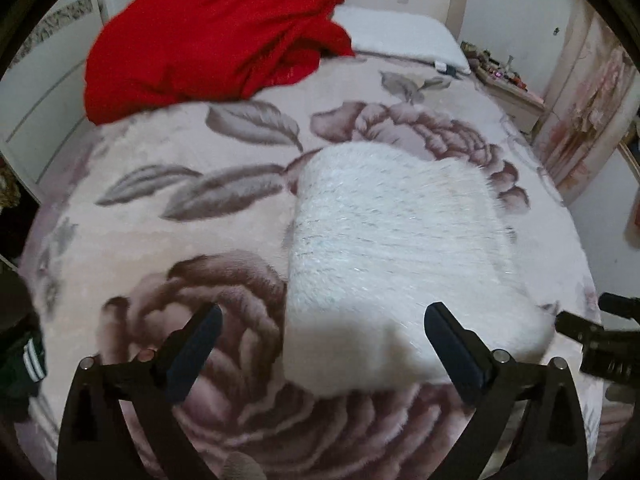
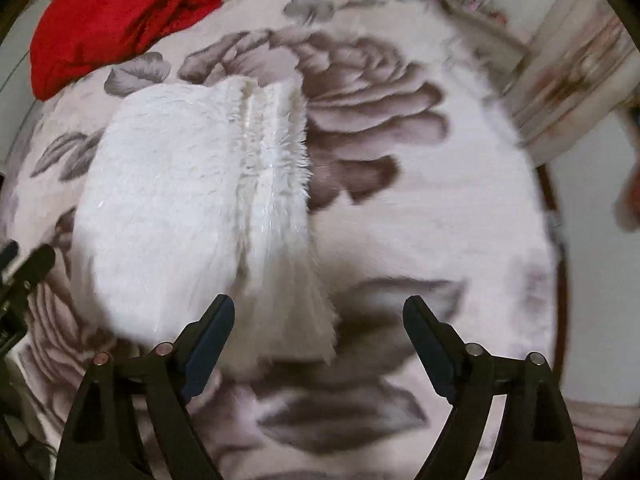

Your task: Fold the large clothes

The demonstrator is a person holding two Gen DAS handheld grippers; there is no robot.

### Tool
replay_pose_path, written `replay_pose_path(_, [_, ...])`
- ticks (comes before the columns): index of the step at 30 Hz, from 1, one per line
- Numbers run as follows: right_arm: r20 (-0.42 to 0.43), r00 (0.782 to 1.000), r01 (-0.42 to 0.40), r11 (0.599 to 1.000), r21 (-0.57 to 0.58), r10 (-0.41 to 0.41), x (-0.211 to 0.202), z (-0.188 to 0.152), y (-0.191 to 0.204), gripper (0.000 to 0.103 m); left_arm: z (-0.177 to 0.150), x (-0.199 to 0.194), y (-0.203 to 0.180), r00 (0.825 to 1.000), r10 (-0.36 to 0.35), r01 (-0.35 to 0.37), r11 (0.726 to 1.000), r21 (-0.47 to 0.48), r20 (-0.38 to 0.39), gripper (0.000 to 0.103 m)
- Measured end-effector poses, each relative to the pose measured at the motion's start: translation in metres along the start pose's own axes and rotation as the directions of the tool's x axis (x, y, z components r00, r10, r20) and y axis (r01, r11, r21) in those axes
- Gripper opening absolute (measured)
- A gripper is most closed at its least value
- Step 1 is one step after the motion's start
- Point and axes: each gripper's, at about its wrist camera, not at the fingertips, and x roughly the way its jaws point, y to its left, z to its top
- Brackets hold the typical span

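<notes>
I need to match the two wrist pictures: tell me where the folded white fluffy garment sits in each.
Left wrist: folded white fluffy garment, centre-right, before the open left gripper.
Right wrist: same garment, left of centre.
Shared landmark: red garment, top left in both views.

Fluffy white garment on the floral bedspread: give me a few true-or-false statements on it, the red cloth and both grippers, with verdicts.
1. The fluffy white garment lies folded into a compact bundle on the floral bedspread. True.
2. The left gripper is clamped on the white garment. False: its jaws stand wide open and hold nothing.
3. The crumpled red cloth lies beyond the white garment, nearer the white pillow. True.
4. The right gripper holds the red cloth. False: it is open and empty, and the cloth lies far off on the bed.
5. The red cloth is neatly folded. False: it sits in a loose heap.
</notes>
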Motion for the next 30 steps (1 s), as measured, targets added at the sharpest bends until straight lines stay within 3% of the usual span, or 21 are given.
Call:
replay_pose_path(3, [0.054,0.997,0.050,0.999,0.012,-0.051,-0.049,-0.031,0.000,0.090,-0.001,-0.042,-0.010,1.000,0.002,-0.001,1.000,-0.011,0.031,0.103])
replay_pose_path(13, [0.177,0.981,0.065,0.996,0.065,-0.076,-0.191,-0.093,-0.017,0.091,-0.018,-0.190,-0.034,0.993,0.000,0.001,1.000,-0.011,0.116,0.103])
replay_pose_path(25, [0.350,0.932,0.069,0.994,0.090,-0.097,-0.404,-0.191,-0.048,0.091,-0.060,-0.372,-0.060,0.972,0.064,-0.065,0.998,-0.005,0.227,0.103])
replay_pose_path(30, [0.413,0.907,0.057,0.995,0.078,-0.084,-0.485,-0.233,-0.057,0.091,-0.078,-0.430,-0.068,0.965,0.056,-0.053,0.998,-0.019,0.256,0.103])
